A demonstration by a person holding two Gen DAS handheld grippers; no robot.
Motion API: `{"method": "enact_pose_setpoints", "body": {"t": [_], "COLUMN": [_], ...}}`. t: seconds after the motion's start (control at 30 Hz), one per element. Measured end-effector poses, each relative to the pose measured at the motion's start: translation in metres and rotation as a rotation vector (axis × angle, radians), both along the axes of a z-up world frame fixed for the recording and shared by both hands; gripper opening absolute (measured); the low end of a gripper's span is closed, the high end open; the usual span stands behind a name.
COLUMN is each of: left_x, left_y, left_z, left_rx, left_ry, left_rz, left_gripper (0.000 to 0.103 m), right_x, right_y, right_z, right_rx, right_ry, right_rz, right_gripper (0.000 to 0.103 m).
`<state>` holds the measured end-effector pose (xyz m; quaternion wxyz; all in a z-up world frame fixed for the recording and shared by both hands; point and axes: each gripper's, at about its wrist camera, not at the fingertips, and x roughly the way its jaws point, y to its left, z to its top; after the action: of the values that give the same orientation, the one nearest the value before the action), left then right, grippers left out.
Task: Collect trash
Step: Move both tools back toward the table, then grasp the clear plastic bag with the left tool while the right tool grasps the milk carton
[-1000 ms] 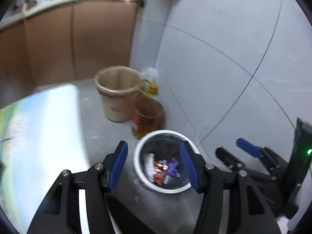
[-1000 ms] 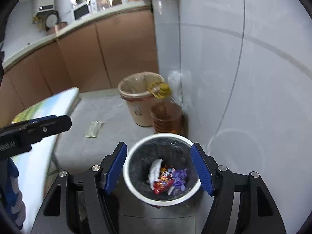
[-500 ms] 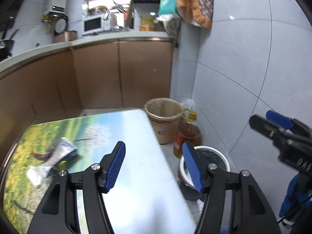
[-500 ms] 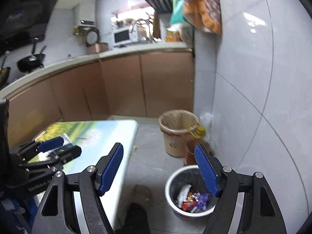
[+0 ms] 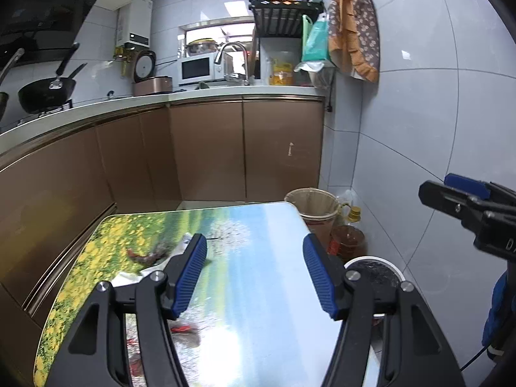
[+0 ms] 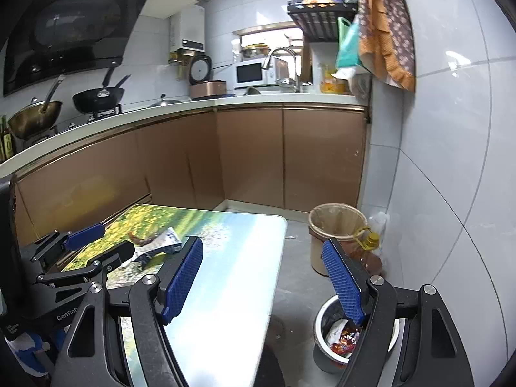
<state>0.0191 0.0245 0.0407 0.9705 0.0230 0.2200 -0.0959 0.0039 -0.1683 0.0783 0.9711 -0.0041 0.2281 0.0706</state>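
both grippers, left gripper (image 5: 254,271) and right gripper (image 6: 262,277), spread empty; flat wrapper (image 6: 158,246) on slick table (image 6: 245,258) may skid from pinch

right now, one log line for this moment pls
left claw open, empty | right claw open, empty | wrapper on table | trash bin on floor

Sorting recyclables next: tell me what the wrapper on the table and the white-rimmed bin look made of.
Wrapper: thin plastic or foil film, probably; it lies crumpled and creased, with a slight sheen and printed colours.
White-rimmed bin: seemingly metal or hard plastic; smooth grey wall, glossy white rim, a dark thin-plastic liner bag inside.
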Motion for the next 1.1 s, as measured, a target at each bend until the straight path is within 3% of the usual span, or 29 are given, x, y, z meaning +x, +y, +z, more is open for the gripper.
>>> {"method": "enact_pose_setpoints", "body": {"t": [0.37,0.63,0.8,0.9,1.1], "left_x": [-0.006,-0.006,-0.003,0.003,0.025], "left_y": [0.084,0.161,0.199,0.203,0.175], "left_z": [-0.022,-0.047,-0.058,-0.07,-0.117], "left_rx": [-0.045,-0.024,-0.057,-0.067,-0.064], "left_ry": [0.031,0.072,0.089,0.12,0.265], "left_rz": [0.095,0.218,0.272,0.233,0.067], "left_gripper": [0.06,0.06,0.06,0.06,0.06], "right_x": [0.007,0.035,0.055,0.07,0.109], "right_y": [0.045,0.077,0.095,0.103,0.13], "right_z": [0.003,-0.02,-0.036,-0.047,-0.074], "right_rx": [0.007,0.019,0.037,0.055,0.097], "right_ry": [0.036,0.11,0.162,0.205,0.309], "right_rz": [0.113,0.184,0.215,0.238,0.299], "right_gripper": [0.076,0.076,0.076,0.076,0.076]}}
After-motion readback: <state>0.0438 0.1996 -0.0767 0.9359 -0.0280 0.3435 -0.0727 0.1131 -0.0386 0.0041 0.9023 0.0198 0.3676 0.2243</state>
